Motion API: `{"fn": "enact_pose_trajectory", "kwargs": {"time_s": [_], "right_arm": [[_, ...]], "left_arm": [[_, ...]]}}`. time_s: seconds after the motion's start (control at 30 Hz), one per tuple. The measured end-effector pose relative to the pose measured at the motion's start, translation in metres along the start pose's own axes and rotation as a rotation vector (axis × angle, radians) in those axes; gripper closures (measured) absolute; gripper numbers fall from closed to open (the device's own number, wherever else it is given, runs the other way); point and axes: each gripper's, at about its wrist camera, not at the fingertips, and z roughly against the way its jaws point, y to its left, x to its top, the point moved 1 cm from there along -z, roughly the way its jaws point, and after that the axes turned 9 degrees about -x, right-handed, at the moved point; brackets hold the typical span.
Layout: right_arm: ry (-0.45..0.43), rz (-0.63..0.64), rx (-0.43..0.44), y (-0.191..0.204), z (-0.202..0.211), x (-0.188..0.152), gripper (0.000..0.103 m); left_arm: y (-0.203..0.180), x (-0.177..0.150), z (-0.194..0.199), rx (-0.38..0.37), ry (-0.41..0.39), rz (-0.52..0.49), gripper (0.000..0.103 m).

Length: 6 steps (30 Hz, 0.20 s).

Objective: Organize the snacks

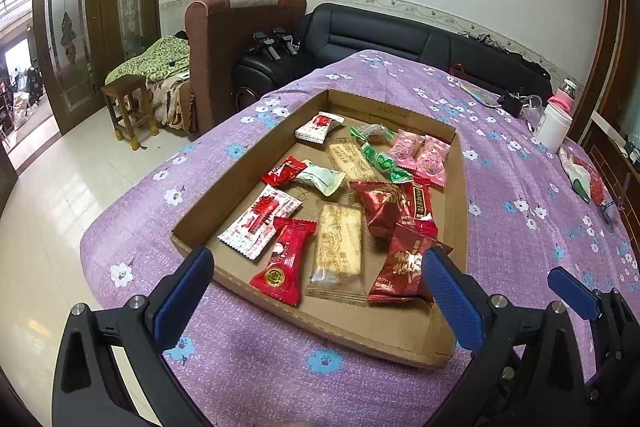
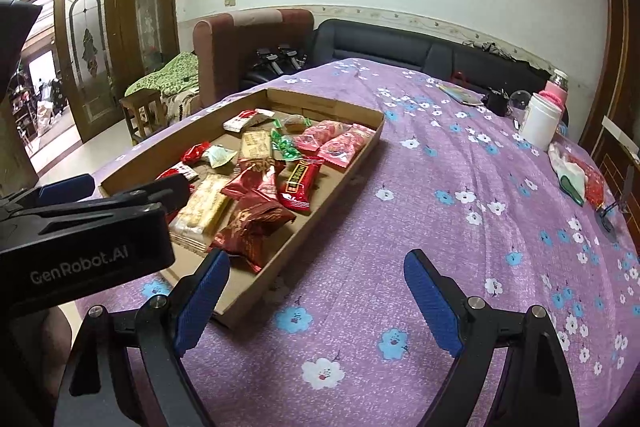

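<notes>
A shallow cardboard tray (image 1: 240, 183) lies on the purple flowered tablecloth and holds several wrapped snacks: red packets (image 1: 282, 265), pale biscuit packs (image 1: 340, 247), pink packets (image 1: 430, 157), green candies (image 1: 384, 161). My left gripper (image 1: 320, 259) is open and empty, above the tray's near edge. My right gripper (image 2: 316, 263) is open and empty, over the cloth just right of the tray (image 2: 352, 151). The left gripper's body (image 2: 84, 227) shows at the left of the right wrist view, and one blue right finger (image 1: 572, 291) shows in the left wrist view.
A white jar (image 2: 540, 123), a pink-lidded bottle (image 2: 554, 91) and small items stand at the table's far right. A plastic bag with red and green things (image 2: 576, 171) lies at the right edge. Sofas, a wooden stool (image 1: 128, 107) and doors lie beyond.
</notes>
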Motion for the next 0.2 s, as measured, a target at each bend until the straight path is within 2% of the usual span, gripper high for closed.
{"fn": "enact_pose_trajectory", "kwargs": {"time_s": [0.2], "right_arm": [[-0.004, -0.025, 0.01, -0.007, 0.007, 0.005, 0.011]], "left_arm": [[-0.002, 0.005, 0.012, 0.016, -0.032, -0.021, 0.0]]}}
